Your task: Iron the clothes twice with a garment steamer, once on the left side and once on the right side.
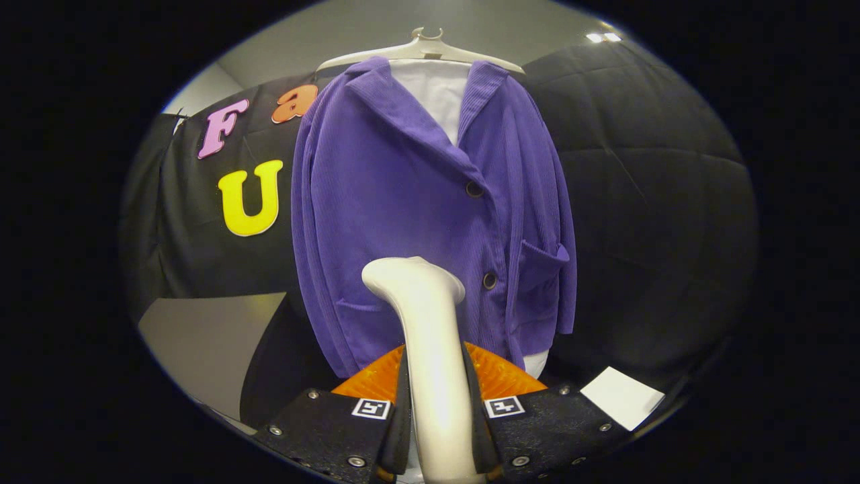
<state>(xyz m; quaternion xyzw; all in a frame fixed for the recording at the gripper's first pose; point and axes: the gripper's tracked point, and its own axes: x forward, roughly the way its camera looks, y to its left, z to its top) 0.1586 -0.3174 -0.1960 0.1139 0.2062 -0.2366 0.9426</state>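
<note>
A purple corduroy jacket [410, 202] hangs on a pale hanger [420, 50] over a white inner garment [435, 94], straight ahead of me. My gripper [435, 403] is shut on the white handle of the garment steamer [430, 349], both fingers pressing its sides. The steamer's head [410, 275] rises beyond the fingers and stands in front of the jacket's lower middle, near its lower button [490, 280]. Whether the head touches the cloth I cannot tell.
An orange object [500, 376] lies just beyond the fingers, under the jacket's hem. A white sheet [621, 396] rests to the right of the fingers. A grey panel [208, 336] stands at the lower left. Black quilted cloth [645, 202] surrounds the jacket.
</note>
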